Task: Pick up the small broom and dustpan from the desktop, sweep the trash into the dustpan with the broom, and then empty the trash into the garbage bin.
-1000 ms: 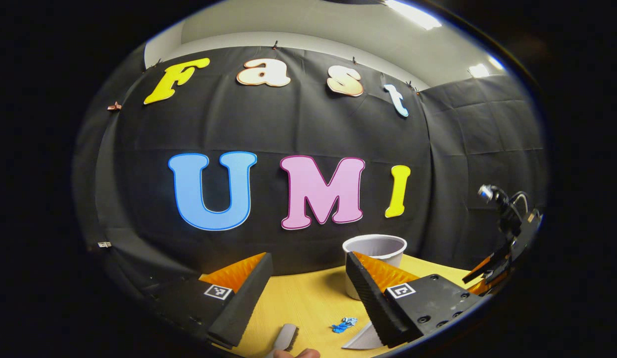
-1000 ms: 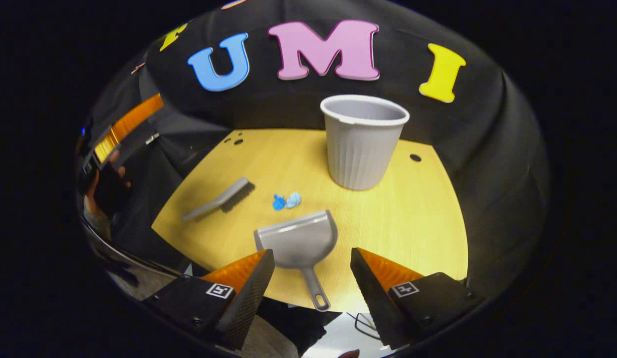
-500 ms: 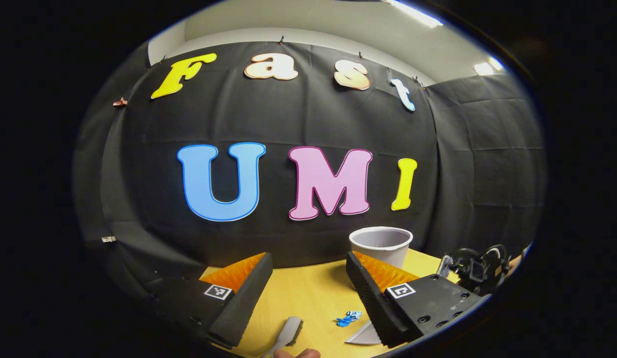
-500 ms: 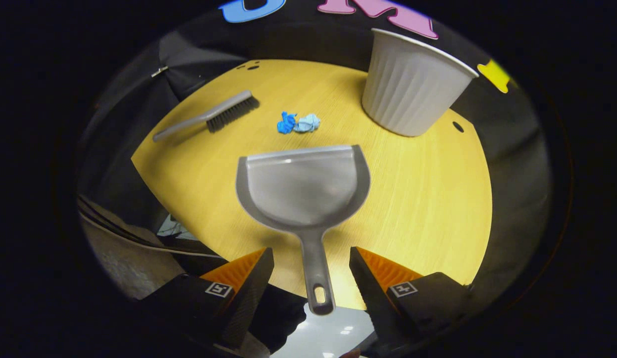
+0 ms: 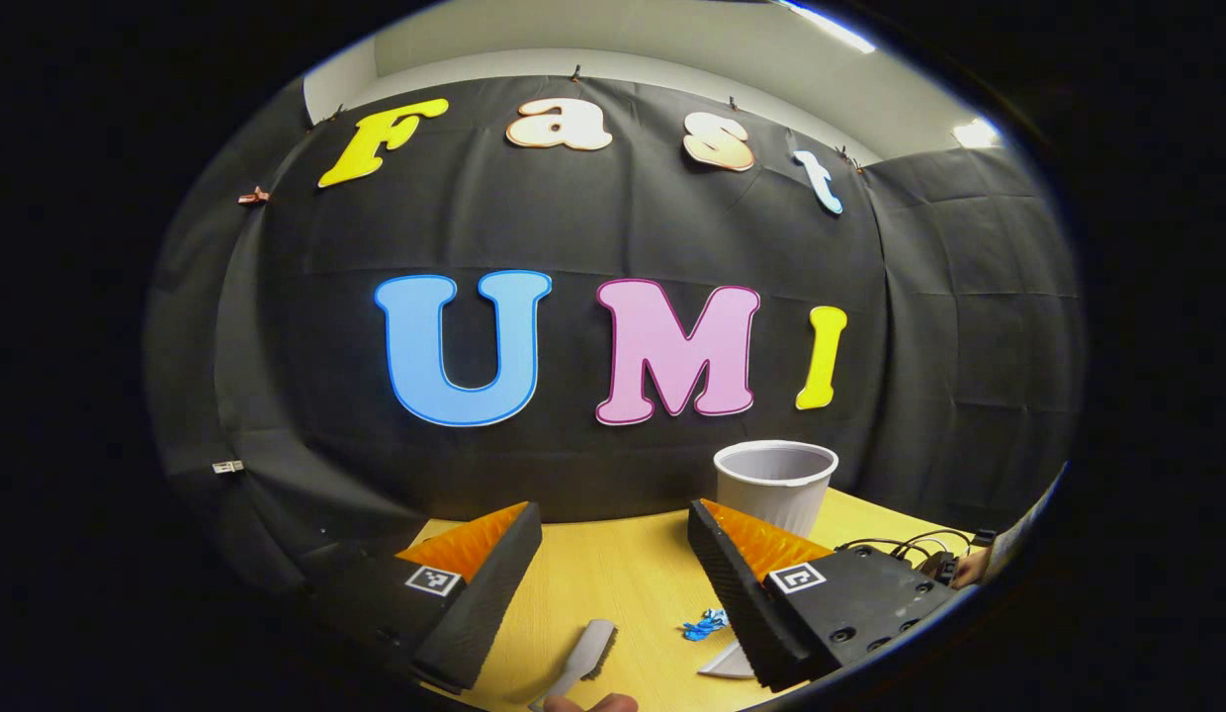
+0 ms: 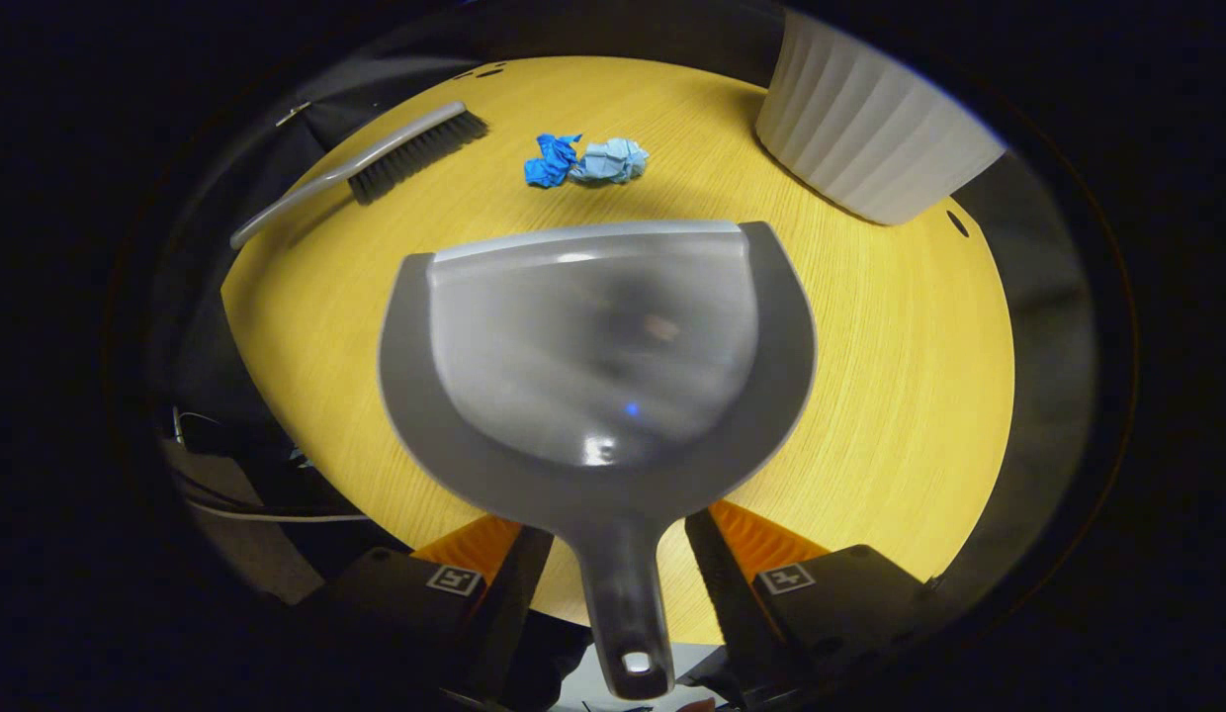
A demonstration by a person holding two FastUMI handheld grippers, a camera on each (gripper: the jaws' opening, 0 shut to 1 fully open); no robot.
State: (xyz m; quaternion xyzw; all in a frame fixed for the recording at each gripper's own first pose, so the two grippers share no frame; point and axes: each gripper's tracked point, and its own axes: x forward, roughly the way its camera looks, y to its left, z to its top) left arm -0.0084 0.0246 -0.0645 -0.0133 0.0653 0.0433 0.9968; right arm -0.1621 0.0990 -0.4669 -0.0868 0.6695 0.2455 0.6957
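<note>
A: Grey plastic, the dustpan (image 6: 593, 356) lies flat just before the trash (image 6: 585, 161); light, stiff, slick. Grip its handle.

B: The right gripper (image 6: 613, 554) straddles that handle, jaws apart, not yet pinching. The left gripper (image 5: 613, 564) gapes, empty.

Your two grippers, up close

Your left gripper (image 5: 613, 574) has wedge fingers, black blocks with square tags and screws at five o'clock; your right gripper (image 6: 613, 583) carries matching tags on its blocks.
</note>
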